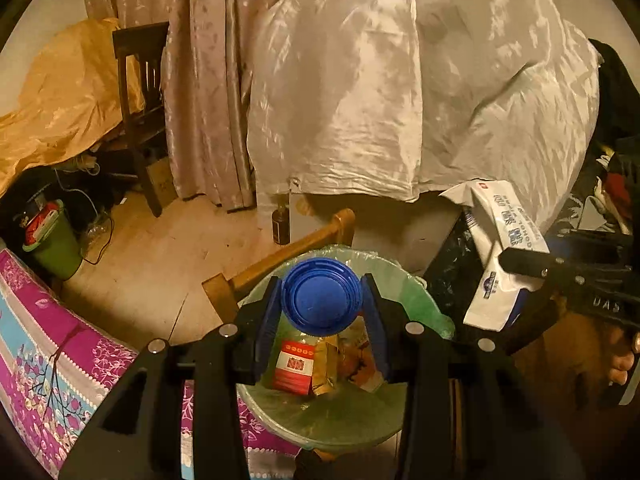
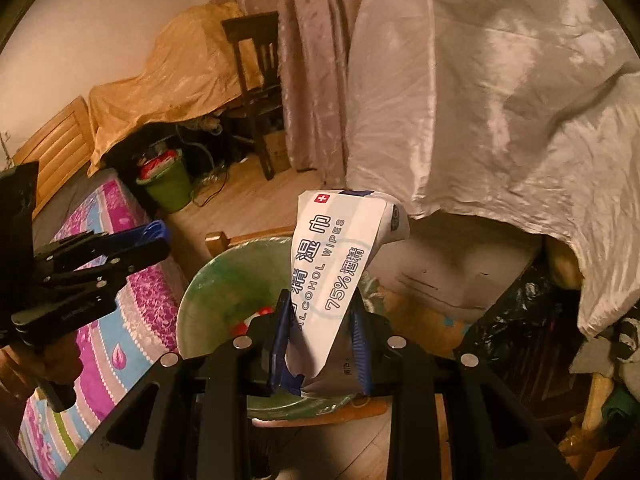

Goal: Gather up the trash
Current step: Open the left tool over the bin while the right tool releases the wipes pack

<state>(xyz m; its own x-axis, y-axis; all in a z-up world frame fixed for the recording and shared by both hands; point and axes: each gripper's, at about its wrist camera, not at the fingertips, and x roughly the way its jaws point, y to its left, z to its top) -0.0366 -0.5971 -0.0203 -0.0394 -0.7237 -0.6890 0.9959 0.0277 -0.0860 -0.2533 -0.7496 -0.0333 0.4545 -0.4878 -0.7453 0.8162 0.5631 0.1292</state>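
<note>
The left gripper was clamped on a blue plastic lid, held right over the mouth of the lined trash bin. A red packet and wrappers lay inside. At three o'clock from it, the right gripper was clamped on a white alcohol wipes pack, poised above the bin's rim.

A dark wooden chair stands between gold cloth and curtain.
</note>
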